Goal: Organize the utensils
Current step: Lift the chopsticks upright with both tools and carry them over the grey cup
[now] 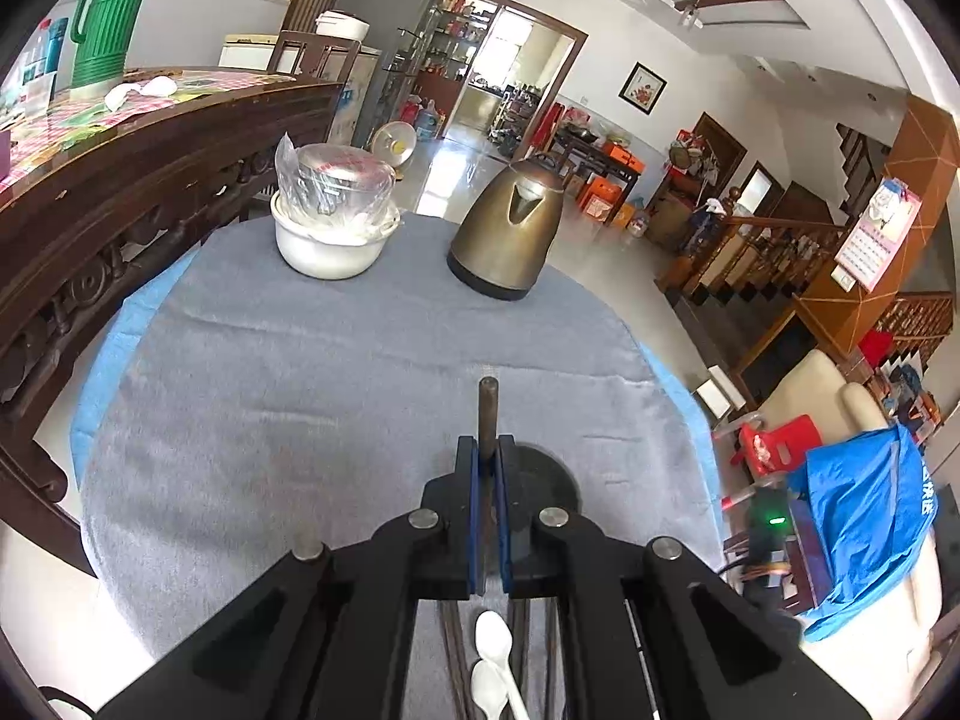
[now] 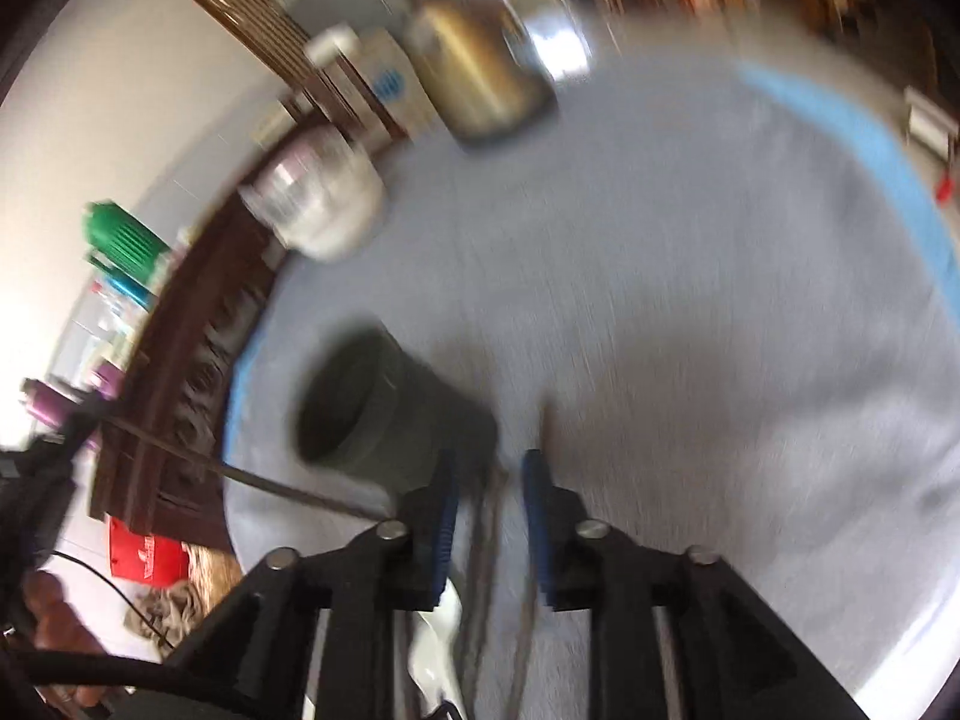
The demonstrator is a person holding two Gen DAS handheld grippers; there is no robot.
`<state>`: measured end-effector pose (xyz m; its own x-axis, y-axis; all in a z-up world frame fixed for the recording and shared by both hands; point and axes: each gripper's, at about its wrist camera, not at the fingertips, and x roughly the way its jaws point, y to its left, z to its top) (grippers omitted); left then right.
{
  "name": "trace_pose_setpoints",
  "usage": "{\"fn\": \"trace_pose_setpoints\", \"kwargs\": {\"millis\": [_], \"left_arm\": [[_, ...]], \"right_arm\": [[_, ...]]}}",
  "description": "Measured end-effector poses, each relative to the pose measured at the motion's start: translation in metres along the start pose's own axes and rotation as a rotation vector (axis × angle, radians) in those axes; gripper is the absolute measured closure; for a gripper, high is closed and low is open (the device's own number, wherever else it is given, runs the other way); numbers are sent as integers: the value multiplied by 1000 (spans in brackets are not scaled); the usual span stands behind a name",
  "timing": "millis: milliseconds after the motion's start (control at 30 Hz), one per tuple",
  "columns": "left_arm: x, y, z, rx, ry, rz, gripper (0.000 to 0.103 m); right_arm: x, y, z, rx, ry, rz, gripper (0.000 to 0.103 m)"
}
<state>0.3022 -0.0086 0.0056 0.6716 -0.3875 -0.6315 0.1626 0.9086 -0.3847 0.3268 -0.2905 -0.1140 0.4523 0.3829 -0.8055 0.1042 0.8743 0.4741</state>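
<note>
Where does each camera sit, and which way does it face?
Left wrist: on the left gripper, angled down across the grey cloth; its jaws are shut on a chopstick.
Right wrist: on the right gripper, angled down, blurred; jaws apart near the dark holder.
Shared: kettle, white bowl, cloth.

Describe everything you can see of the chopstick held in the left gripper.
The chopstick is a dark brown, wood-looking stick with a blunt rounded end. The left gripper is shut on it, blue pads pressing both sides, the end poking out past the fingertips. It is held above the grey cloth, touching nothing else visible. In the right wrist view it shows as a long thin slanting rod.
</note>
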Motion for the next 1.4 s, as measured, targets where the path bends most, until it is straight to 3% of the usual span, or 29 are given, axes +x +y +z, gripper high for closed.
{"fn": "trace_pose_setpoints", "kwargs": {"millis": [100,200,267,333,367,500,667,767,1100,1200,1300,1400], "left_arm": [[1,0,-2,1,9,-6,98],[-4,-4,-3,18,-2,-3,98],[-8,-7,-4,30,-15,-4,98],[-12,-11,-5,48,-31,2,98],[-14,-12,-5,58,-38,3,98],[-20,-16,-7,81,-47,-1,98],[-34,-20,-2,93,-72,-19,98],[-46,-24,1,99,-103,-34,98],[-74,-34,25,108,-248,-63,98],[-68,-33,32,89,-270,-63,98],[-59,-32,34,74,-282,-64,98],[-54,-32,32,75,-317,-68,98]], "right_arm": [[29,-1,-9,-3,88,-49,77],[46,7,-11,-50,117,-131,77],[56,14,-13,-93,117,-178,77],[57,19,-14,-130,90,-216,83],[59,20,-14,-136,85,-223,96],[52,24,-16,-140,27,-220,97],[9,30,-17,-170,-119,-157,97],[-27,36,-15,-157,-252,-58,97],[-125,74,-16,-175,-791,153,97],[-132,86,-12,-160,-903,169,97],[-134,96,-10,-150,-1011,129,97],[-129,108,-2,-147,-1049,99,97]]}}
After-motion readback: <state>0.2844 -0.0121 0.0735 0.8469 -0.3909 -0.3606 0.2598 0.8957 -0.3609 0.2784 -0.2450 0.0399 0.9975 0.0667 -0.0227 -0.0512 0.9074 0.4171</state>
